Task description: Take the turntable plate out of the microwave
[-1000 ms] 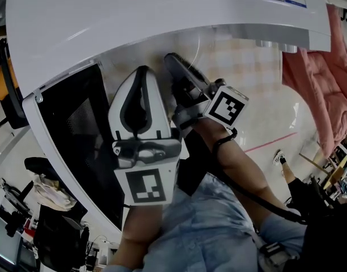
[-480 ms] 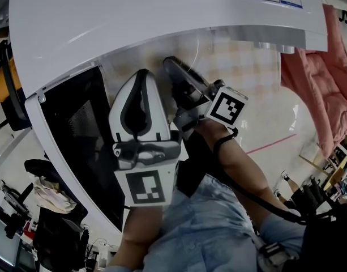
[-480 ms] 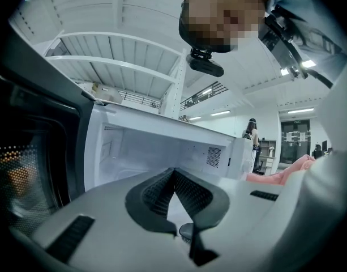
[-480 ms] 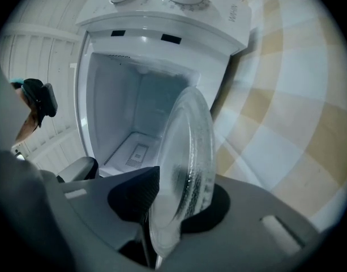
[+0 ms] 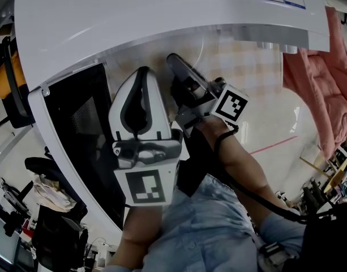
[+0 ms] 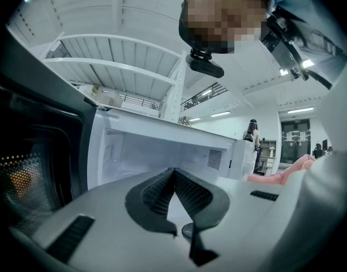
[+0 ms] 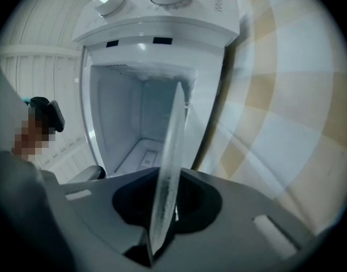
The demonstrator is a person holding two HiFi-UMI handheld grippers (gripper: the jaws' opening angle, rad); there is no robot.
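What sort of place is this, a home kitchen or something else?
Probably a big open workshop or lab hall, not a home kitchen. It has a high ribbed ceiling with white beams and strip lights. Office chairs stand around, and the microwave sits on a checked tablecloth.

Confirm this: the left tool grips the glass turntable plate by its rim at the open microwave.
Wrong side: the right tool grips the glass turntable plate by its rim at the open microwave, its jaws having just closed further on it. The right gripper view shows it.
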